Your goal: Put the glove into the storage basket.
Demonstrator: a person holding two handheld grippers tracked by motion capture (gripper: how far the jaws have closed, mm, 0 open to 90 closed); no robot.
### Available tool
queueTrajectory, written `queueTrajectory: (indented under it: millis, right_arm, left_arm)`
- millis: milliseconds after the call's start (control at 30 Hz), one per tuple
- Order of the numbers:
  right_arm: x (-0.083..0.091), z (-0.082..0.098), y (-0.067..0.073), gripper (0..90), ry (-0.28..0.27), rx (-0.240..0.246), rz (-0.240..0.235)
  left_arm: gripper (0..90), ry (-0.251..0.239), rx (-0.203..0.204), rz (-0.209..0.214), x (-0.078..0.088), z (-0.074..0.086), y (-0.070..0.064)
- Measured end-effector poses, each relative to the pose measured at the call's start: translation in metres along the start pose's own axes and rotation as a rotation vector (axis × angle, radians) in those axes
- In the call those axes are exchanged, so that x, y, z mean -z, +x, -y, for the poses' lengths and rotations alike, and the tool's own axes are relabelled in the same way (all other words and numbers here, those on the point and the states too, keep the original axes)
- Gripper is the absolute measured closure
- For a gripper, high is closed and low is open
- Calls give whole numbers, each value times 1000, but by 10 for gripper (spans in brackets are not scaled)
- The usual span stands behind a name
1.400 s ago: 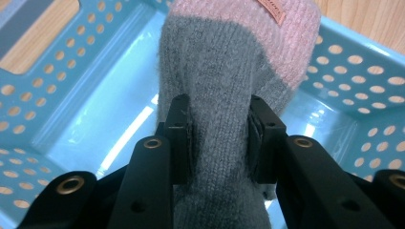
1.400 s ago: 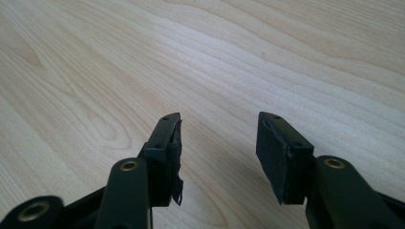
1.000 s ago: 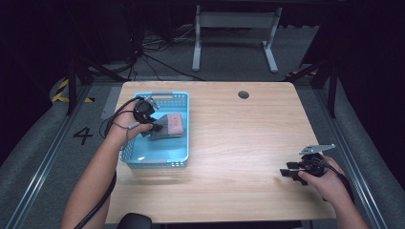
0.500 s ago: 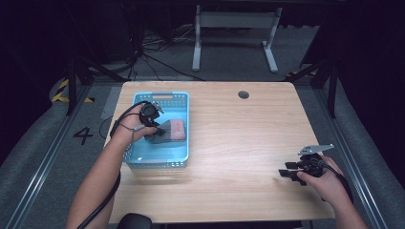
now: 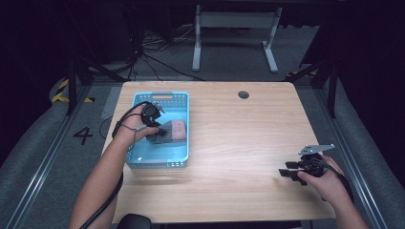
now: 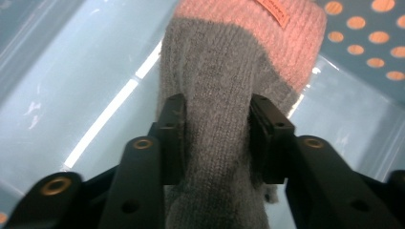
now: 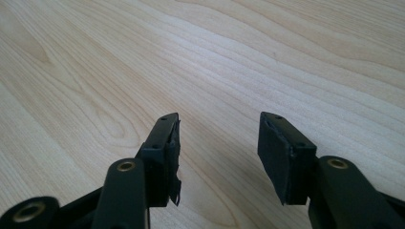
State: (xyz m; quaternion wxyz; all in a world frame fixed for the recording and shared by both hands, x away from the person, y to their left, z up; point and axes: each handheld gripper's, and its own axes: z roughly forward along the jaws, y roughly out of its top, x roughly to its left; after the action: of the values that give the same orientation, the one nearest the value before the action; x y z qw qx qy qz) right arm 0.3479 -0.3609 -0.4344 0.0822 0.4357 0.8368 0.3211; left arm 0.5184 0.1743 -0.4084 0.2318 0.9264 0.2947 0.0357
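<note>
A knitted sock (image 6: 224, 86), grey with a pink end (image 5: 177, 129), lies inside the light blue plastic basket (image 5: 184, 143) at the table's left. My left gripper (image 5: 160, 131) reaches into the basket, its jaws closed on the grey part of the sock (image 6: 217, 138). Near the table's front right, my right gripper (image 5: 289, 171) rests low over the bare wood. Its fingers (image 7: 160, 152) stand apart with nothing between them.
The wooden table (image 5: 239, 143) has a round cable hole (image 5: 243, 94) at its back edge. Behind the table stand a white desk frame (image 5: 234, 33) and floor cables. The basket has perforated walls (image 6: 363, 43).
My left gripper has shifted slightly toward the table's front and right inside the basket, staying at the sock. The right gripper has barely moved.
</note>
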Motion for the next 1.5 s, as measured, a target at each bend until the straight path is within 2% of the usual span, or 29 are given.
queueTrajectory:
  millis: [67, 133, 167, 267, 367, 500, 667, 867, 900, 967, 1100, 1233, 1333, 1367, 1400, 1500]
  right_arm:
    - [-1, -1, 1, 507, 0, 4, -3]
    - [-2, -3, 1, 506, 1, 11, -8]
    - [-3, -5, 2, 506, 0, 15, -10]
    - [-4, -7, 2, 505, 2, 20, -15]
    - [-7, -10, 1, 503, 2, 31, -20]
    - [-11, -14, 2, 502, 4, 39, -29]
    - [-18, -25, 4, 496, 7, 71, -49]
    - [-23, -39, 8, 494, 2, 107, -68]
    - [-25, -43, 9, 493, 3, 115, -75]
    - [-26, -45, 9, 491, 2, 122, -79]
    - [-31, -49, 10, 484, 10, 140, -83]
    - [-34, -52, 12, 481, 15, 148, -93]
    - [-36, -52, 13, 480, 20, 152, -97]
    - [-36, -51, 13, 480, 23, 151, -98]
    - [-36, -51, 13, 480, 23, 151, -98]
    - [-37, -50, 14, 479, 29, 149, -100]
  left_arm:
    - [532, -32, -9, -4, 3, 0, 1]
    - [518, -58, 5, 10, 4, 1, 2]
    - [481, -67, 5, -3, 5, 1, 1]
    - [453, -102, 10, -25, 9, 2, -1]
    - [415, -147, 20, -30, 17, 3, -7]
    - [409, -196, 23, -26, 30, 3, -18]
    - [399, -249, 28, -8, 45, 3, -39]
    - [380, -301, 21, 19, 61, 5, -71]
    - [376, -309, 18, 25, 66, 6, -83]
    - [376, -309, 12, 23, 67, 7, -87]
    - [373, -309, -8, 31, 71, 11, -112]
    - [369, -315, -38, 38, 70, 16, -135]
    - [359, -316, -60, 61, 65, 18, -151]
    - [360, -310, -72, 74, 60, 20, -161]
    - [360, -310, -72, 74, 60, 20, -161]
    - [359, -304, -92, 104, 50, 22, -174]
